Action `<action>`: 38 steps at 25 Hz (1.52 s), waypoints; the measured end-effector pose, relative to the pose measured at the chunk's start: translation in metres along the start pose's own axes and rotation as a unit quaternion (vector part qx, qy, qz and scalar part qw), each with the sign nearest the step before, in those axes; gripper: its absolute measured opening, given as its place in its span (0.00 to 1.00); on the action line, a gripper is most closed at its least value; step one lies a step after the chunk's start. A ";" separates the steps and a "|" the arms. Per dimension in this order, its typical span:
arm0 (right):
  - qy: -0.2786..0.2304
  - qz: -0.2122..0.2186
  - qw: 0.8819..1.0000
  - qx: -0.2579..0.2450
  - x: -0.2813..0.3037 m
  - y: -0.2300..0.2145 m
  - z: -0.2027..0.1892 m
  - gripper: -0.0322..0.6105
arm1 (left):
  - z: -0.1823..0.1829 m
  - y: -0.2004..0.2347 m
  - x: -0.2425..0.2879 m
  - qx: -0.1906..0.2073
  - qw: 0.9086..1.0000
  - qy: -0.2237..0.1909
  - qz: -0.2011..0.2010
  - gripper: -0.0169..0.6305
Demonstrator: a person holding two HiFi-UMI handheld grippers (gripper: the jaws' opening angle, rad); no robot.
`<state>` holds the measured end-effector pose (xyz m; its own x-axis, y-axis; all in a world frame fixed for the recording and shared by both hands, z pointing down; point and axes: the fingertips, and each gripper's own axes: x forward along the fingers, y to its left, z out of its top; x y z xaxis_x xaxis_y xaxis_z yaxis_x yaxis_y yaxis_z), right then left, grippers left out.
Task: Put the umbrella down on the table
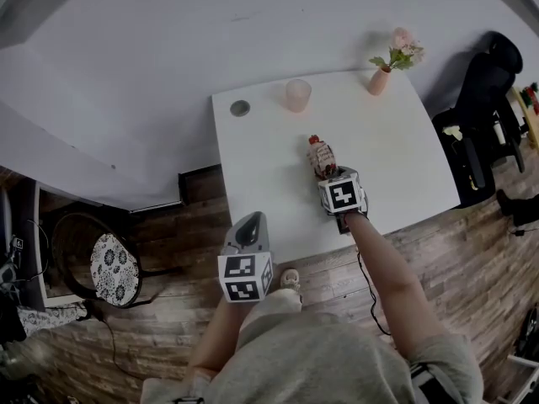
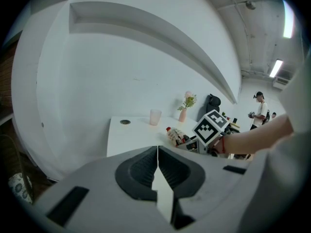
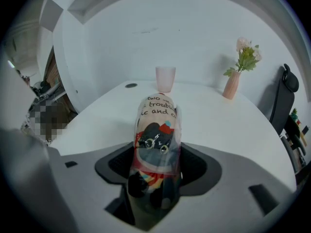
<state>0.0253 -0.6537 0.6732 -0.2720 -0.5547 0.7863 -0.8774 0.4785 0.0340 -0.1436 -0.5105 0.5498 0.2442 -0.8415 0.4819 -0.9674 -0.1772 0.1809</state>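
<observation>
A folded umbrella (image 1: 321, 156) in a printed sleeve with a cartoon figure is clamped between the jaws of my right gripper (image 1: 327, 173). It sits over the middle of the white table (image 1: 404, 158). In the right gripper view the umbrella (image 3: 158, 140) sticks out from the right gripper (image 3: 158, 166) toward the cup; I cannot tell whether it touches the tabletop. My left gripper (image 1: 250, 224) hangs at the table's near edge, jaws shut and empty (image 2: 157, 166). From the left gripper view the umbrella (image 2: 176, 135) shows beside the right gripper's marker cube.
At the table's far edge stand a pale pink cup (image 1: 297, 95), a pink vase with flowers (image 1: 381, 81) and a small dark disc (image 1: 240, 108). A black chair (image 1: 480, 108) is right of the table, and a patterned stool (image 1: 114, 268) stands on the wood floor at left.
</observation>
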 end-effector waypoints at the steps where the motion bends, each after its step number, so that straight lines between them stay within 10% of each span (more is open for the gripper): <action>1: 0.005 -0.005 1.000 0.001 0.002 -0.002 0.000 0.47 | 0.000 0.000 0.000 0.000 1.000 0.001 0.000 0.04; 18: -0.009 -0.001 1.000 0.020 -0.012 0.002 -0.001 0.55 | -0.016 -0.010 -0.021 0.001 1.000 0.003 -0.005 0.04; 38: -0.167 0.031 0.985 0.036 -0.202 0.080 -0.051 0.54 | -0.056 -0.073 -0.129 0.000 1.000 -0.020 -0.016 0.04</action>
<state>0.0298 -0.4690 0.5485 -0.4308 -0.7248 0.5377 -0.8773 0.4760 -0.0614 -0.1007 -0.3602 0.5227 0.2717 -0.8555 0.4408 -0.9593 -0.2044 0.1947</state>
